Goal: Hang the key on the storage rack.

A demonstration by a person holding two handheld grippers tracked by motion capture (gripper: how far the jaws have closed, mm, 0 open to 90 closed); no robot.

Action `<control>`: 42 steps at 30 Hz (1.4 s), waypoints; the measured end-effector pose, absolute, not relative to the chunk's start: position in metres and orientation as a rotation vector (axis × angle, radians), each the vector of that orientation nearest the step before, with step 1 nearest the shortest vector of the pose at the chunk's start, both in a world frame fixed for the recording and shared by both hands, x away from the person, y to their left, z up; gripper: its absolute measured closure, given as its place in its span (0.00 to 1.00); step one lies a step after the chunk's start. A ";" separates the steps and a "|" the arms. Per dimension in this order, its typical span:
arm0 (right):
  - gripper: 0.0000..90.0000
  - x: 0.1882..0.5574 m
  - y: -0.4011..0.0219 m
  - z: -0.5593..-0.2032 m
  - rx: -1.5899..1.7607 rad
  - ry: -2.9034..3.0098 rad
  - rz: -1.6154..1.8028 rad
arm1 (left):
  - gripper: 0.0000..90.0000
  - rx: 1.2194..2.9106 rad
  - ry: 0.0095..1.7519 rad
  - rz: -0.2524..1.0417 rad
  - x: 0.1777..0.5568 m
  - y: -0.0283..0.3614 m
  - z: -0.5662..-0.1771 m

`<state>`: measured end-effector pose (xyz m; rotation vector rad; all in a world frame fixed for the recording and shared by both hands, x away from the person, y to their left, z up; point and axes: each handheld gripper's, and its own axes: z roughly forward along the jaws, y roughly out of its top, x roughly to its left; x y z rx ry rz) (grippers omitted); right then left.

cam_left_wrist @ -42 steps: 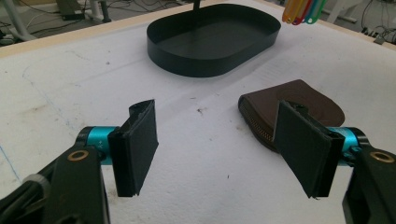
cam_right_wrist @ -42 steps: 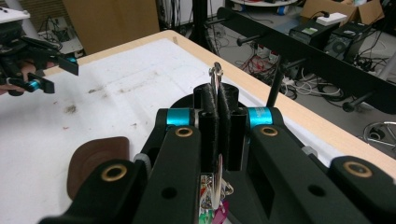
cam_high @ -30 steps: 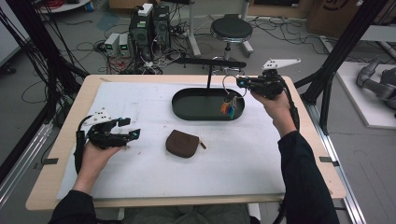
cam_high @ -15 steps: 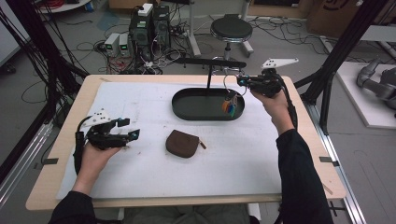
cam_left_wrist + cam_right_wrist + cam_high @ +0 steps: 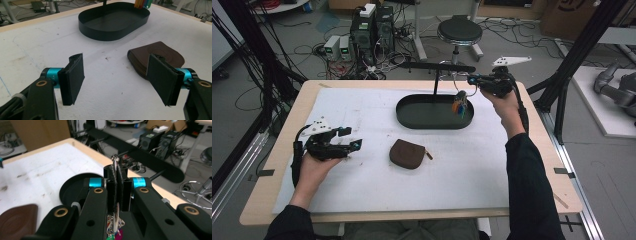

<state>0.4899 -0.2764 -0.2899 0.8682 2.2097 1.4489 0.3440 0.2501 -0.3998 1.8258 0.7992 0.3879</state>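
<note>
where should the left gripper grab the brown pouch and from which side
Judging by its pose, take the pouch across a thin edge, coming down from above. It lies flat on the table, so level jaws cannot get under it. The zipper edge facing the left gripper, whose jaws stand open, looks nearest.

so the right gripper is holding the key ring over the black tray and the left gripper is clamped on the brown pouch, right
Not quite. The left gripper is not clamped on the brown pouch: the left gripper view shows its jaws standing open with bare table between them, the pouch lying beyond one jaw. The rest holds: the right gripper is shut on the key ring, which hangs over the black tray.
</note>
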 end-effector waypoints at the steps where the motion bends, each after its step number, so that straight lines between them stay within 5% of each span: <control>1: 0.98 0.491 -0.277 -0.291 0.883 2.205 1.452 | 0.34 1.824 0.798 0.388 0.344 0.250 -0.400; 26: 0.97 0.513 -0.297 -0.313 1.111 2.100 1.422 | 0.34 1.831 0.805 0.388 0.340 0.254 -0.403; 42: 0.83 0.511 -0.297 -0.313 1.148 2.088 1.241 | 0.34 1.833 0.802 0.392 0.339 0.254 -0.403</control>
